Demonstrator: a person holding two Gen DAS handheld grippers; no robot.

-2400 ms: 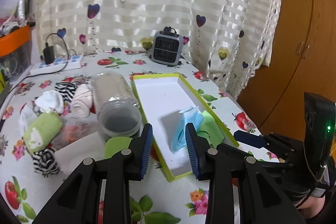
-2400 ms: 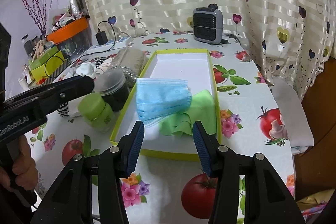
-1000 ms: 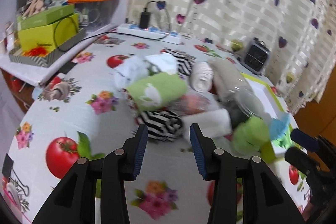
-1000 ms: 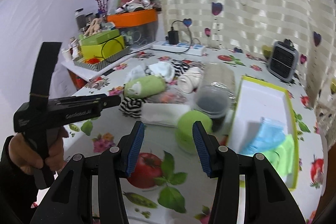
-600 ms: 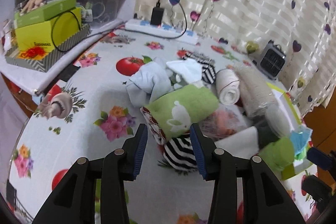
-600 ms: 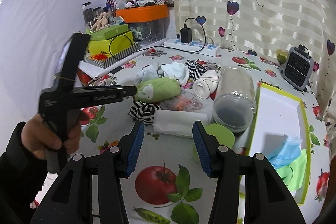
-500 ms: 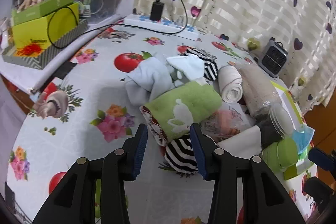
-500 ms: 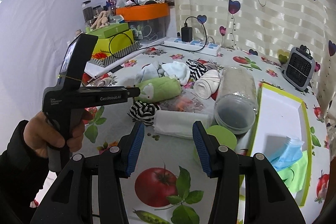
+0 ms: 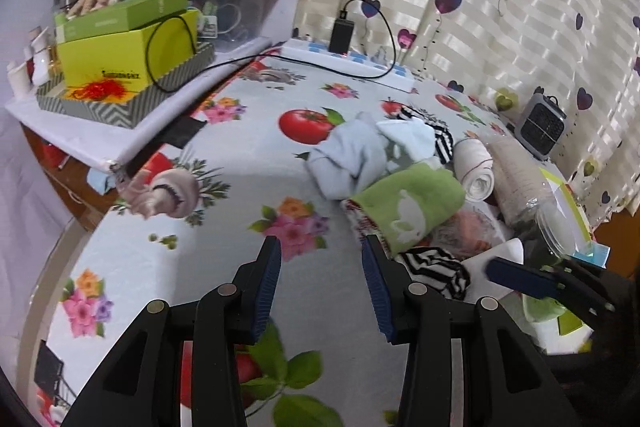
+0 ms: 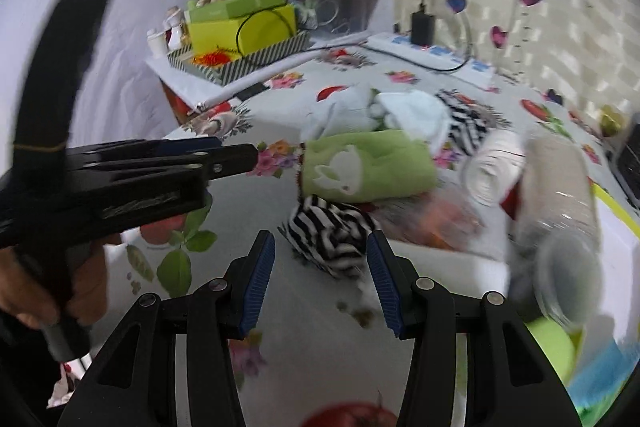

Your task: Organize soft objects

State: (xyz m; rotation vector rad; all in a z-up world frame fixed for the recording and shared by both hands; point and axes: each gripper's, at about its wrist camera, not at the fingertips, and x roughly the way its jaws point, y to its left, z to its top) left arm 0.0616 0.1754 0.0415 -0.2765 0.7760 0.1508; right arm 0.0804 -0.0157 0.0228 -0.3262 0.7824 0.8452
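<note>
A pile of soft things lies on the flowered tablecloth: a green towel roll [image 9: 408, 203] [image 10: 364, 167], a black-and-white striped bundle [image 9: 436, 269] [image 10: 332, 235], a pale blue cloth [image 9: 348, 159], a white rolled cloth [image 9: 474, 167] [image 10: 492, 163] and a flat white folded cloth [image 10: 440, 263]. My left gripper [image 9: 320, 279] is open over bare tablecloth, just left of the green roll. My right gripper [image 10: 320, 267] is open too. The striped bundle sits right at its fingertips, and the pads do not press it. Each gripper shows in the other's view, the right gripper [image 9: 520, 275] and the left gripper [image 10: 224, 159].
A clear jar [image 9: 524, 183] lies on its side beside a green lid [image 10: 552, 347] and the lime-edged box [image 9: 572, 199]. A power strip [image 9: 348, 59] and a small heater [image 9: 540, 125] stand at the back. Stacked boxes [image 9: 120, 59] fill a shelf on the left.
The right gripper has come closer and lower, up to the striped bundle. The left gripper has shifted left, so the pile now lies to the right of its fingers. Both stay open.
</note>
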